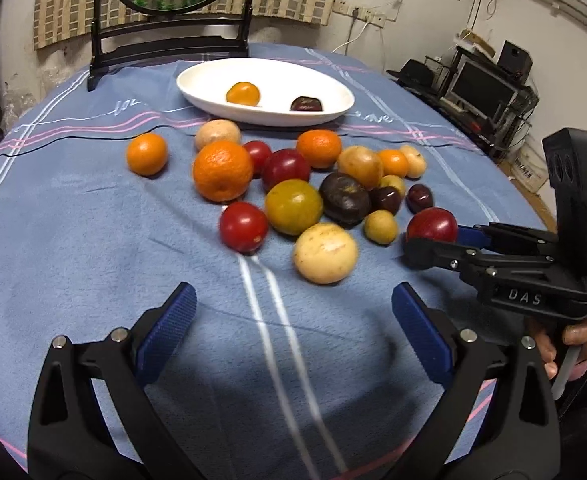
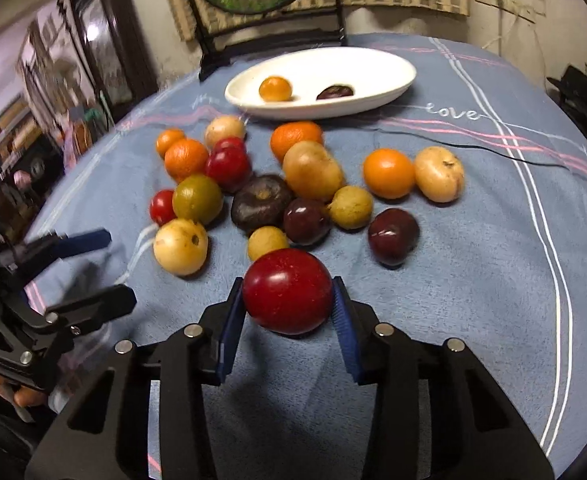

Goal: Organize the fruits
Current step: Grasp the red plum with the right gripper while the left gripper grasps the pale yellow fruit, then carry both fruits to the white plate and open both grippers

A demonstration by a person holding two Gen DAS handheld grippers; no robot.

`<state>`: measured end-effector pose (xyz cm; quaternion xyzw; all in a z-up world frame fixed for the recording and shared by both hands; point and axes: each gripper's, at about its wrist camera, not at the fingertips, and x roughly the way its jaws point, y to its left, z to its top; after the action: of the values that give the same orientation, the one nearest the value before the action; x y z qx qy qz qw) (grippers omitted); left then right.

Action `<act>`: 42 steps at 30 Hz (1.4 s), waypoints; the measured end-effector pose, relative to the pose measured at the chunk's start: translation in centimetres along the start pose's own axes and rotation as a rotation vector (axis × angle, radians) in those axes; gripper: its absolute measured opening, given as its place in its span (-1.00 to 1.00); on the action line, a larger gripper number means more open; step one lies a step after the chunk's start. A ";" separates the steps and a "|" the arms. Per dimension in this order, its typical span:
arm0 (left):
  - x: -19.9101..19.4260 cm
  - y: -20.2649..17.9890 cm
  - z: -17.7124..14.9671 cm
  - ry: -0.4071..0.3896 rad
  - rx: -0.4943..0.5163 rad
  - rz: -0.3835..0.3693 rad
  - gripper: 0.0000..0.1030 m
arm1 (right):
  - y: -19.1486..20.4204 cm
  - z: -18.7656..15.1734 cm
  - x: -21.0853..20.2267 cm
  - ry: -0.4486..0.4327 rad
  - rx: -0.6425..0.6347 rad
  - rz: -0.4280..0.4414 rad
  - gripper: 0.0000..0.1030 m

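red plum pinched, a long carry ahead

the round tabletop under a blue cloth with pink and white stripes (image 2: 473,320) carries everything. at its far side sits the white oval ceramic dish (image 2: 373,104), holding only a small orange citrus (image 2: 275,88) and a dark purple plum (image 2: 335,93), so most of the sorting looks undone. between dish and grippers lies a loose cluster of oranges, red and purple plums and pale yellow fruits, many touching each other.

the right hand-held gripper (image 2: 289,308) has its blue pads against both flanks of a glossy round red plum (image 2: 287,290) at the near edge of the cluster; the jaws are pinching it. whether it is lifted clear of the cloth cannot be told. the left hand-held gripper (image 1: 293,332) hovers over bare cloth, spread wide and empty.

risks, as i judge them: the plum's skin is smooth and curved, so it could squirt out if the pinch sits off its widest part. a small yellow-brown round fruit (image 2: 267,243) lies just beyond it; a low carry toward the dish could nudge it and set neighbours rolling. a hard squeeze may bruise the plum.
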<state>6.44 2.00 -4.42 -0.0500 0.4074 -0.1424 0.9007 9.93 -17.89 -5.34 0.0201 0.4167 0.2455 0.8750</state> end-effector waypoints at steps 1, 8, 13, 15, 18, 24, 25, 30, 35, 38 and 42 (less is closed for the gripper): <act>0.2 -0.1 0.1 0.008 -0.009 -0.019 0.85 | -0.1 0.0 -0.2 -0.011 0.008 0.004 -0.16; 2.0 -1.9 0.9 0.049 0.026 -0.004 0.31 | -0.3 -0.3 -1.4 -0.063 0.020 0.029 -0.17; 2.6 -2.2 1.6 0.054 0.024 0.026 0.19 | -0.3 -0.3 -1.3 -0.068 0.023 0.047 -0.16; 2.8 -2.4 1.8 0.058 0.035 0.040 0.12 | -0.4 -0.2 -1.3 -0.072 0.025 0.057 -0.17; 3.2 -2.9 2.1 0.068 0.052 0.050 0.06 | -0.5 -0.2 -1.4 -0.079 0.028 0.066 -0.17; 3.8 -3.6 2.2 0.086 0.085 0.070 0.03 | -0.6 -0.2 -1.5 -0.086 0.037 0.077 -0.17; 3.9 -3.6 2.2 0.089 0.086 0.076 0.02 | -0.6 -0.2 -1.6 -0.087 0.037 0.078 -0.17; 3.8 -3.4 2.0 0.082 0.081 0.085 -0.13 | -0.6 -0.4 -1.6 -0.081 0.036 0.081 -0.17; 3.5 -3.0 1.8 0.079 0.066 0.077 -0.23 | -0.5 -0.3 -1.4 -0.071 0.034 0.079 -0.17; 3.4 -2.8 1.7 0.077 0.067 0.064 -0.23 | -0.4 -0.2 -1.1 -0.053 0.029 0.075 -0.17; 2.6 -2.6 2.0 0.068 0.075 0.034 -0.23 | 0.0 0.1 -0.8 -0.025 0.003 0.084 -0.17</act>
<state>9.01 -1.29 -4.37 -0.0044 0.4332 -0.1436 0.8898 9.55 -18.26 -4.71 0.0420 0.4050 0.2812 0.8690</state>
